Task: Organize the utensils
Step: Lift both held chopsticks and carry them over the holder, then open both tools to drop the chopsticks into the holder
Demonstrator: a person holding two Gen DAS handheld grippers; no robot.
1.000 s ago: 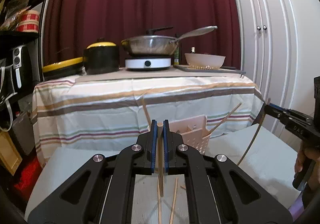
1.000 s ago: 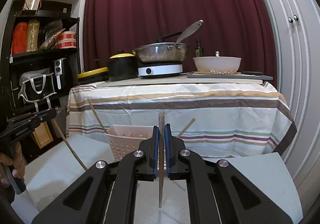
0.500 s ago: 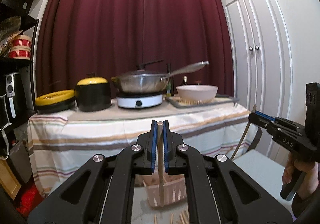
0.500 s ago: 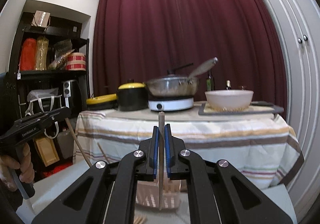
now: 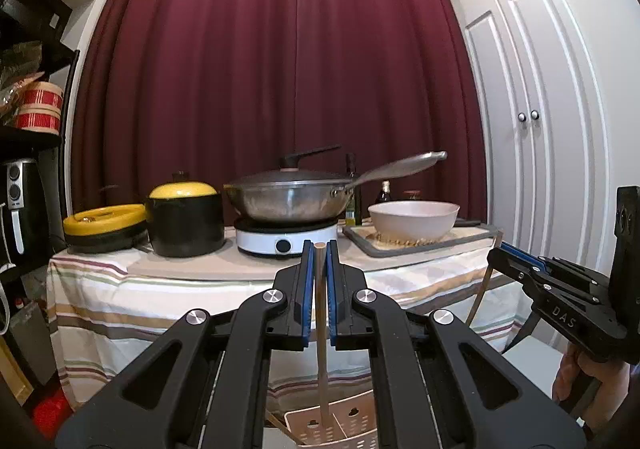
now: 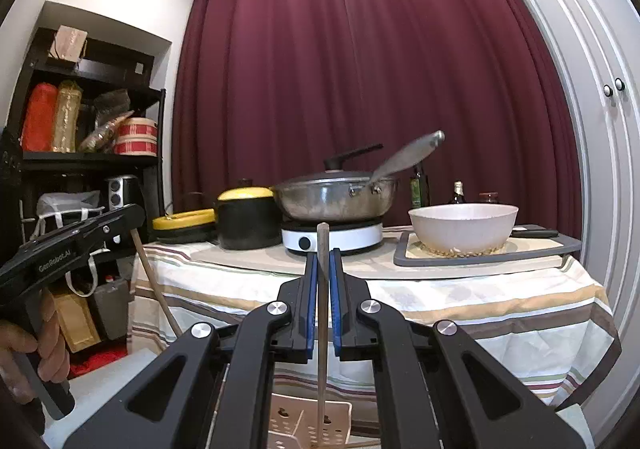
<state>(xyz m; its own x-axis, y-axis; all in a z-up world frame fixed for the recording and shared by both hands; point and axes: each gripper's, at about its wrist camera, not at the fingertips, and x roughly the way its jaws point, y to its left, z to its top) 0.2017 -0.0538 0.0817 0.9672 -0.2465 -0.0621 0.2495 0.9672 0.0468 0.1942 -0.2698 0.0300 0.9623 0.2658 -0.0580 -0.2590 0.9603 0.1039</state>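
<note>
My left gripper [image 5: 319, 249] is shut on a wooden chopstick [image 5: 321, 333] that hangs upright, its lower tip over the beige perforated utensil basket [image 5: 340, 425]. My right gripper [image 6: 323, 255] is shut on another wooden chopstick [image 6: 322, 333], upright, its tip at or inside the same basket [image 6: 308, 425]. The right gripper [image 5: 520, 263] with its chopstick [image 5: 482, 293] shows at the right of the left wrist view. The left gripper [image 6: 128, 215] with its chopstick [image 6: 154, 285] shows at the left of the right wrist view.
Behind stands a table with a striped cloth [image 5: 160, 301] carrying a wok [image 5: 292, 201] on a white cooker, a black pot with yellow lid [image 5: 184, 217] and a white bowl [image 5: 412, 215]. A black shelf [image 6: 80, 153] is left, white cupboard doors [image 5: 540, 129] right.
Both grippers have risen and tilted up with their chopsticks. The basket has dropped to the bottom edge of both views. Loose chopsticks on the near table are out of sight.
</note>
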